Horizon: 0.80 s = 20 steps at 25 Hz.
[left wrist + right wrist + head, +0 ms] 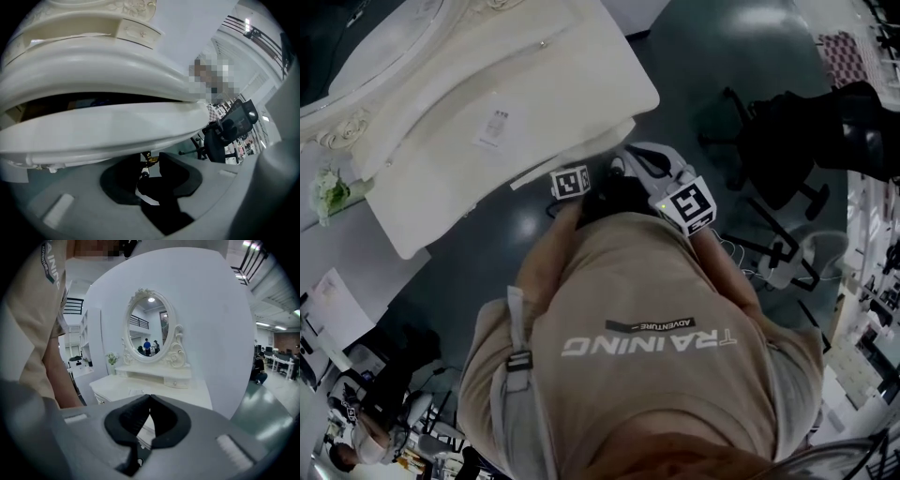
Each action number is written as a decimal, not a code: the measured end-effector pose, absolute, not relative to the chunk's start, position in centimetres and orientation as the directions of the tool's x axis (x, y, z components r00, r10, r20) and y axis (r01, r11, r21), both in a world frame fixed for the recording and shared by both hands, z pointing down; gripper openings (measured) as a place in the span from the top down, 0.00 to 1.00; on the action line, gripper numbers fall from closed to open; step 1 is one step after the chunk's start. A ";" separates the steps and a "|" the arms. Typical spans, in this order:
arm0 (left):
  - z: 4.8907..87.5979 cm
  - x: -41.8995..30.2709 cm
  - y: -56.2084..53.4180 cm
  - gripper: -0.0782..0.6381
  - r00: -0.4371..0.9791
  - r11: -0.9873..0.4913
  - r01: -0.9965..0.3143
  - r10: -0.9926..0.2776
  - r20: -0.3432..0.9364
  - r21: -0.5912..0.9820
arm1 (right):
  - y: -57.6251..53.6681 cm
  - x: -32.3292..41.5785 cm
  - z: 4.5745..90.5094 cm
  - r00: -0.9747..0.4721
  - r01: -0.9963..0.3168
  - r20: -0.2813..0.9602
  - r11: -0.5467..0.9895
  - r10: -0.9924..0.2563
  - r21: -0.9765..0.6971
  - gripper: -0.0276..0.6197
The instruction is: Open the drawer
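A white dressing table (487,84) fills the upper left of the head view. In the left gripper view its curved drawer front (103,131) stands out from under the tabletop edge (93,70), with a dark gap between them. My left gripper (149,163) is shut on the drawer's small brass handle (150,158). In the head view only the left gripper's marker cube (570,182) shows, at the table's near edge. My right gripper (149,399) is shut with nothing in it, held back from the table beside my body; its cube (694,204) shows to the right.
An oval mirror (150,326) and small upper drawers (138,32) stand at the table's back. A paper (495,125) lies on the top, and flowers (330,192) stand to the left. A black office chair (769,150) stands on the dark floor to the right.
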<state>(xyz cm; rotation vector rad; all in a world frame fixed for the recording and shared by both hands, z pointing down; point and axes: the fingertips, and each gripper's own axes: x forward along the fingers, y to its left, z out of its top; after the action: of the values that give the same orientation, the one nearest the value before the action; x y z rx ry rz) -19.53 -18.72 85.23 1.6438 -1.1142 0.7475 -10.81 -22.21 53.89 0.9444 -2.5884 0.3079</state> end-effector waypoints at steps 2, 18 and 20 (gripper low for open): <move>85.4 -19.0 -17.5 0.70 0.384 -0.109 -0.923 -0.309 0.870 0.369 | -21.0 -10.3 54.1 -0.719 -0.644 0.414 0.759 -0.558 -0.095 0.95; 85.9 -14.9 -10.5 0.70 0.309 -0.083 -0.951 -0.274 0.911 0.298 | -18.3 -4.1 55.9 -0.832 -0.501 0.364 0.849 -0.420 -0.167 0.95; 85.8 -14.6 -9.6 0.70 0.308 -0.089 -0.951 -0.263 0.914 0.295 | -17.7 -3.9 56.1 -0.834 -0.495 0.371 0.850 -0.408 -0.178 0.95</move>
<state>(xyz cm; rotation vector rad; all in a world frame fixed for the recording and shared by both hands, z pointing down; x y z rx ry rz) -14.61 -9.61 85.82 1.5748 -1.1418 0.8633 -3.86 -17.65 56.13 0.6794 -2.7057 0.3841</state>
